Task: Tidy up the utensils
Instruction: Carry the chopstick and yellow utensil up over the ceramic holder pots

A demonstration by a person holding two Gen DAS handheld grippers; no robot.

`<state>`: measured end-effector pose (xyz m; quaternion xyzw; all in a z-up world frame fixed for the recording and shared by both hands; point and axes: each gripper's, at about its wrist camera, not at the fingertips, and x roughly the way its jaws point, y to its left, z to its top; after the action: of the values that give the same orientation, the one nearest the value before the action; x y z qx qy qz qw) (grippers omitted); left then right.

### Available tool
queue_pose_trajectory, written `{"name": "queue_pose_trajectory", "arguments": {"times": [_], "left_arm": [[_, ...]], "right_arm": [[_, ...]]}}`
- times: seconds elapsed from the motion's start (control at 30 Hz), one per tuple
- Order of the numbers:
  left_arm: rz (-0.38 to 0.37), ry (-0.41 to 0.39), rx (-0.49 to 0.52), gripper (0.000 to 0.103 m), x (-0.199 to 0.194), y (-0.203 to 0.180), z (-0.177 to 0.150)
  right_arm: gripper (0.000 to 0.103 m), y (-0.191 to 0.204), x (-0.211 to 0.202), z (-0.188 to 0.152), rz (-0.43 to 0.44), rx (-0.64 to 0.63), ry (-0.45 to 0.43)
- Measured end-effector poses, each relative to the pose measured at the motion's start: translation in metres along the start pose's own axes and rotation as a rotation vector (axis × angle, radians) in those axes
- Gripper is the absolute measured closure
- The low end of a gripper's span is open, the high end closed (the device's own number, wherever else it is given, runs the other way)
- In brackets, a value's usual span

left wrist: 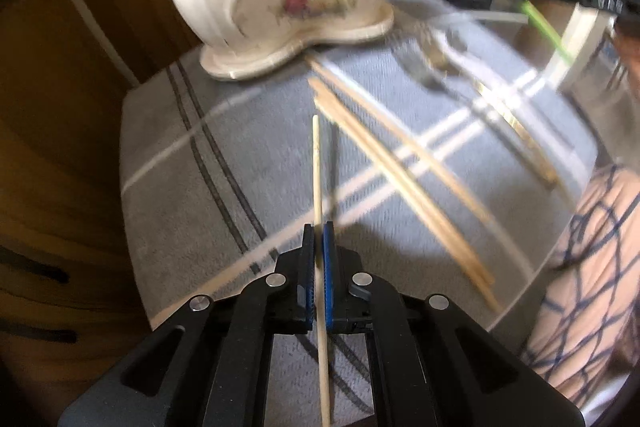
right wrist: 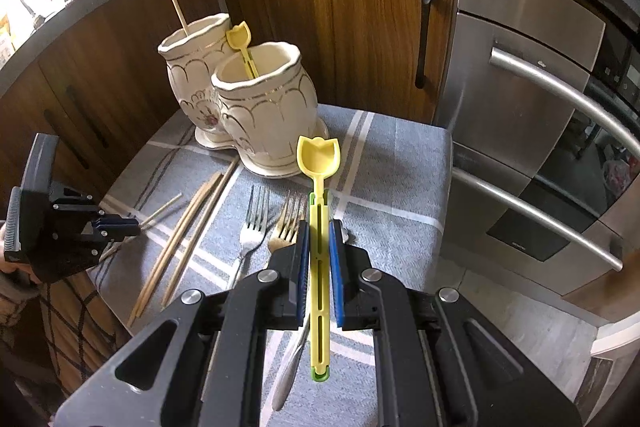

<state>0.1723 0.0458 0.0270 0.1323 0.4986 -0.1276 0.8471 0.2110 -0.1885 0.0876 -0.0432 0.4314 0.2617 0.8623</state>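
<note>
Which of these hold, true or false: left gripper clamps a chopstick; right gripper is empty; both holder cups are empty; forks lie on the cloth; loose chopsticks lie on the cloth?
1. The left gripper clamps a wooden chopstick. True.
2. The right gripper is empty. False: it is shut on a yellow spoon.
3. Both cups of the ceramic holder are empty. False: one holds a second yellow spoon, the other a wooden stick.
4. Forks lie on the grey cloth. True.
5. Loose chopsticks lie on the cloth. True.
</note>
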Motion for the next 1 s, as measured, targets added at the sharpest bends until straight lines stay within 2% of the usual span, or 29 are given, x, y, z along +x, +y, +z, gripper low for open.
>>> {"name": "queue_pose_trajectory", "arguments": {"times": [0.13,0.23,0.33,0.43,0.53,0.7,0.8,1.0], "left_arm": [[0.001,-0.127,-0.044,0.099,-0.030,0.009,0.012],[-0.001,-0.255,-0.087,0.099,-0.060,0.017,0.023],[-0.011,-0.398,-0.148,0.099,-0.087,0.030,0.037],[-0.026,-0.492,-0.215,0.099,-0.101,0.042,0.052],[-0.045,-0.577,-0.282,0.099,-0.109,0.059,0.075],[-0.051,-0.710,-0.351,0.099,-0.122,0.080,0.107],[-0.011,-0.790,-0.358,0.099,-0.125,0.083,0.130],[-0.015,-0.902,-0.379,0.099,-0.115,0.091,0.160]], "right_arm": [[0.094,0.004,-0.005,0.007,0.015,0.007,-0.036],[0.094,0.007,-0.010,0.017,0.030,0.023,-0.085],[0.094,0.009,-0.015,0.029,0.044,0.042,-0.146],[0.094,0.013,-0.020,0.045,0.077,0.068,-0.223],[0.093,0.019,-0.022,0.061,0.088,0.066,-0.292],[0.093,0.031,-0.012,0.089,0.090,0.057,-0.339],[0.094,0.037,-0.004,0.103,0.097,0.048,-0.378],[0.093,0.034,0.018,0.123,0.095,0.078,-0.422]]}}
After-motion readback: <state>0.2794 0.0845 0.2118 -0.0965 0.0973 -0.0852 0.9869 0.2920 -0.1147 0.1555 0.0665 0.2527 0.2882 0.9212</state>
